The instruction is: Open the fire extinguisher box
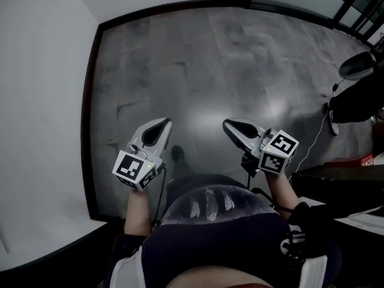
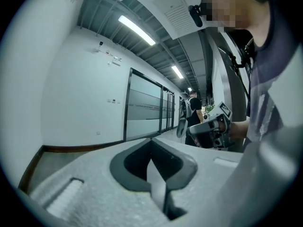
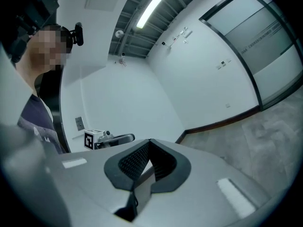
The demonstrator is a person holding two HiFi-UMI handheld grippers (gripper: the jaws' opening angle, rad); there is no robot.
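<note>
No fire extinguisher box shows in any view. My left gripper (image 1: pixel 158 126) is held in front of the person's belly, above the grey floor, jaws shut and empty; in its own view the left gripper (image 2: pixel 151 159) points toward a glass-walled corridor. My right gripper (image 1: pixel 230 125) is held level with it about a hand's width to the right, also shut on nothing; in its own view the right gripper (image 3: pixel 148 156) faces a white wall. Each gripper appears in the other's view: the right gripper (image 2: pixel 212 126) and the left gripper (image 3: pixel 105 138).
White walls with a dark skirting (image 1: pixel 91 101) bound the floor at left and back. Another person (image 1: pixel 360 95) stands at the right by a cable, with a second one (image 2: pixel 193 111) far down the corridor. A low red thing (image 1: pixel 351 159) lies on dark furniture at the right.
</note>
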